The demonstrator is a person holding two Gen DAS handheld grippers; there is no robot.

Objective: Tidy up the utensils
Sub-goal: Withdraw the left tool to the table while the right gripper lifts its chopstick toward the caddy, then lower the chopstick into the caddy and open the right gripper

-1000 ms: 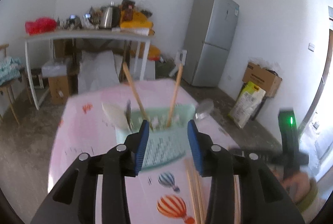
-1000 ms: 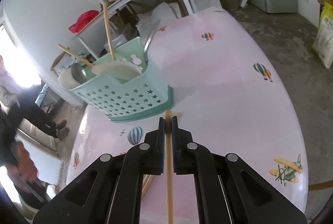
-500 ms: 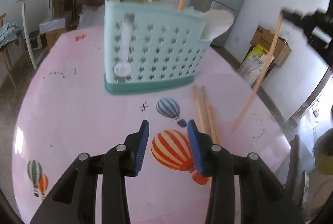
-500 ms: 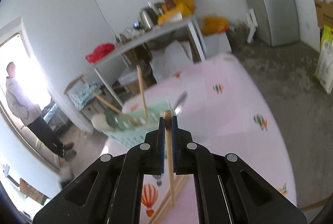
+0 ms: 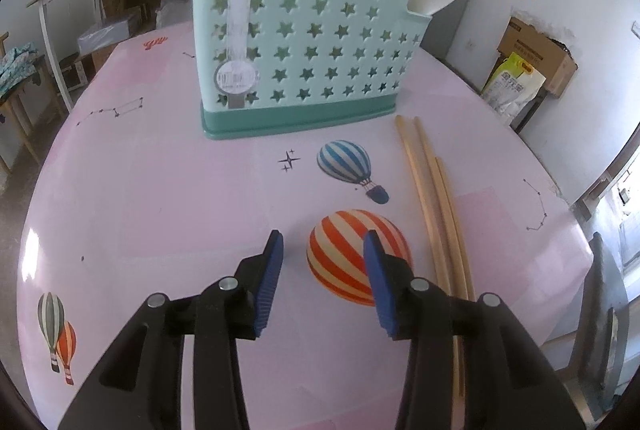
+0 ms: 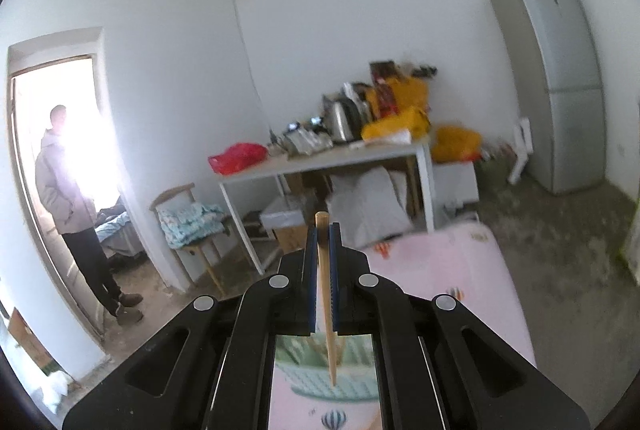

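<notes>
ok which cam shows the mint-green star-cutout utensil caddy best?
Left wrist. The mint-green star-cutout plastic utensil caddy stands sharp and nearly whole on the pink table, utensils poking out. Right wrist gives only a blurred sliver of it below the right hand-held gripper, behind its wooden chopstick.

The left wrist view is tilted steeply down, close over the pink table (image 5: pixel 140 190). The right wrist view is aimed almost level across the room. The teal utensil basket (image 5: pixel 304 42) is shared by both views.

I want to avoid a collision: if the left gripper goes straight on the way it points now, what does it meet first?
Probably the pink tablecloth, at the orange striped balloon print between the open left gripper fingers, before the holder.
</notes>
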